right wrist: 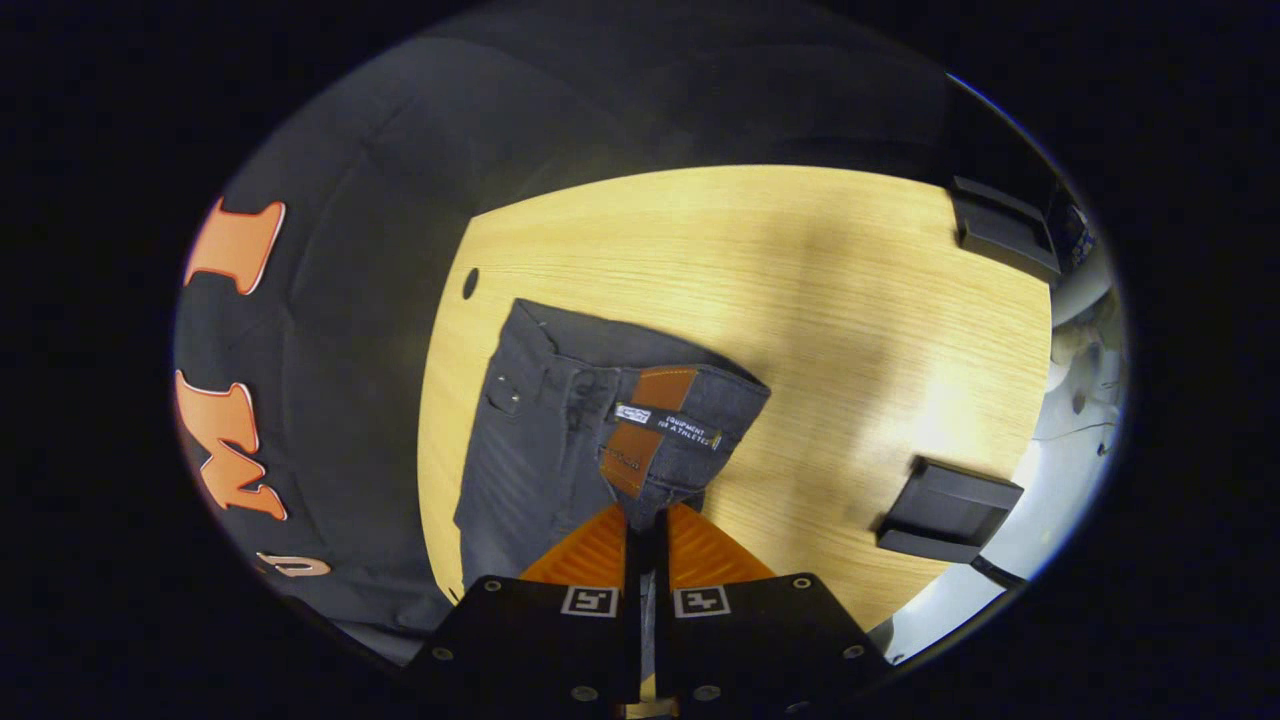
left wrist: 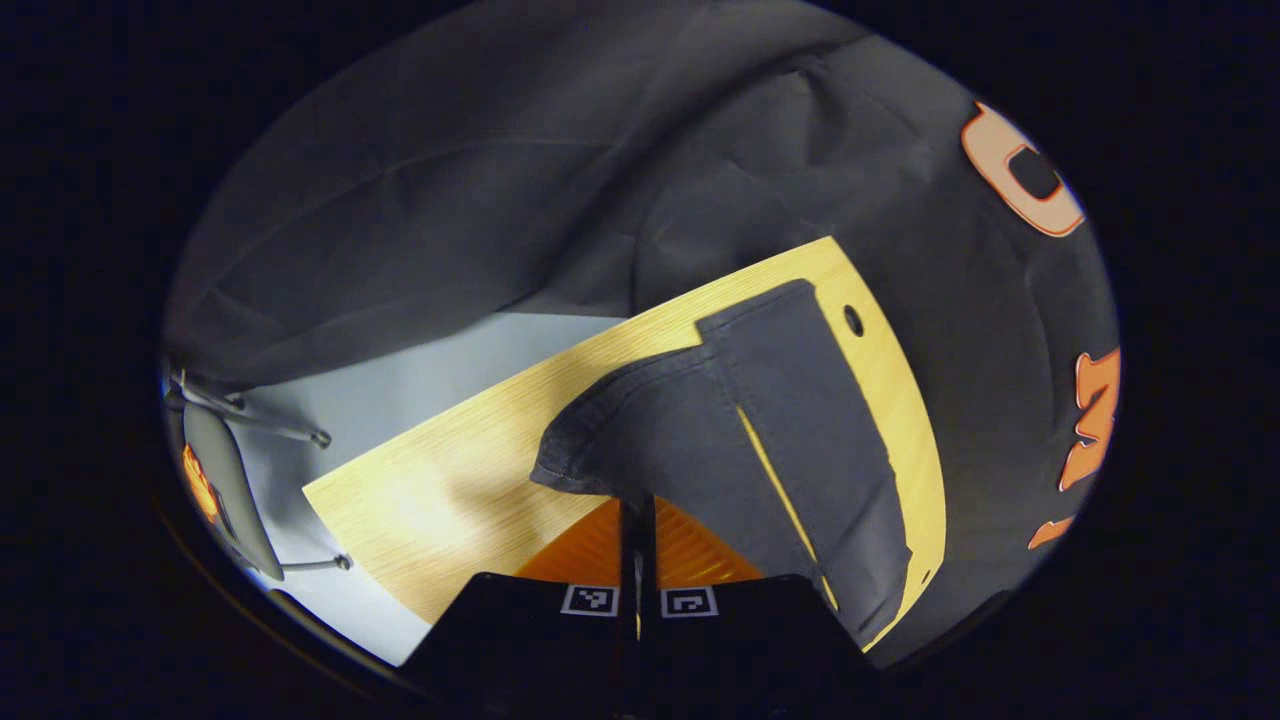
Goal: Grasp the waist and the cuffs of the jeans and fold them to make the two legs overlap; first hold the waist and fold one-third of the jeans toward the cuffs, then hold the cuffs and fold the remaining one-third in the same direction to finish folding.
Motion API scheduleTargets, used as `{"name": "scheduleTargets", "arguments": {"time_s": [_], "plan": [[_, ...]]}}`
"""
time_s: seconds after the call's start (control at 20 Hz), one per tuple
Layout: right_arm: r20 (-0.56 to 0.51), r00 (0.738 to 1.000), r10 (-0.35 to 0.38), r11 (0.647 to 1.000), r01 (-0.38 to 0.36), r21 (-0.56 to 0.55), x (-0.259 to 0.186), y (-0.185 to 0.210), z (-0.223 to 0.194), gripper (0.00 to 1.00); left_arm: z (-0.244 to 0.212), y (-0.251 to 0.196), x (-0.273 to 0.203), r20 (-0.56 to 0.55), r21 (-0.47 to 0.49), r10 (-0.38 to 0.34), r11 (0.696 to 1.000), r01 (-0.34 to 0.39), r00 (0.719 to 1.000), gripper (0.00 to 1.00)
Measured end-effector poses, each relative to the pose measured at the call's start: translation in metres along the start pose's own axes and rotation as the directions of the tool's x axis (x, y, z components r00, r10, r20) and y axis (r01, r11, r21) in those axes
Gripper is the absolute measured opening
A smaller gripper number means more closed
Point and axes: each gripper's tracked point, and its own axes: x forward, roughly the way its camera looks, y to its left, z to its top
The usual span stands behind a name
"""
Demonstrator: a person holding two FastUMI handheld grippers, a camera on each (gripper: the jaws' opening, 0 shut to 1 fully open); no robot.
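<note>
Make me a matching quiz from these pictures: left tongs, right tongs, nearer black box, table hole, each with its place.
1 left tongs
2 right tongs
3 nearer black box
4 table hole

A beside the far corner of the jeans
B gripping next to the brown patch
C on bare table, apart from the jeans
D gripping a lifted stitched hem

Pairs: 1-D, 2-B, 3-C, 4-A.

So the wooden table [right wrist: 800, 270] has the dark jeans [right wrist: 545, 430] lying on it toward the lower left of the right gripper view, plus a black box [right wrist: 950, 505] at lower right and another black box [right wrist: 1003, 232] in the upper-right corner.
</note>
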Motion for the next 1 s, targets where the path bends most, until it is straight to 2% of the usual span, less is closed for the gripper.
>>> {"name": "scheduleTargets", "arguments": {"time_s": [0.05,0.1,0.15,0.25,0.45,0.75,1.0], "plan": [[0.011,1.0,0.015,1.0,-0.015,0.009,0.002,0.008,0.004,0.06,0.004,-0.012,-0.003,0.008,0.004,-0.019,1.0,0.019,1.0,0.01],[0.002,1.0,0.029,1.0,-0.029,0.005,0.001,0.014,0.002,0.1,0.008,-0.021,-0.006,0.018,0.009,-0.037,0.999,0.037,0.999,0.01],[0.005,1.0,0.024,1.0,-0.024,-0.004,0.0,0.017,0.003,0.06,0.011,-0.03,-0.007,0.026,0.023,-0.051,0.998,0.051,0.998,0.01],[0.018,1.0,-0.015,0.999,0.016,-0.041,-0.001,0.016,0.006,0.06,0.017,-0.045,-0.008,0.037,0.045,-0.064,0.997,0.062,0.997,0.01],[0.06,0.998,0.002,0.998,0.002,-0.06,-0.006,0.048,0.019,0.06,0.038,-0.07,-0.008,0.075,0.061,-0.077,0.996,0.072,0.994,0.01],[0.072,0.997,0.038,0.998,-0.034,-0.056,-0.002,0.091,0.037,0.06,0.071,-0.108,0.012,0.089,0.089,-0.082,0.993,0.074,0.993,0.01],[0.072,0.996,0.061,0.998,-0.059,-0.024,0.004,0.116,0.047,0.06,0.096,-0.134,0.042,0.077,0.12,-0.059,0.991,0.05,0.995,0.01]]}}
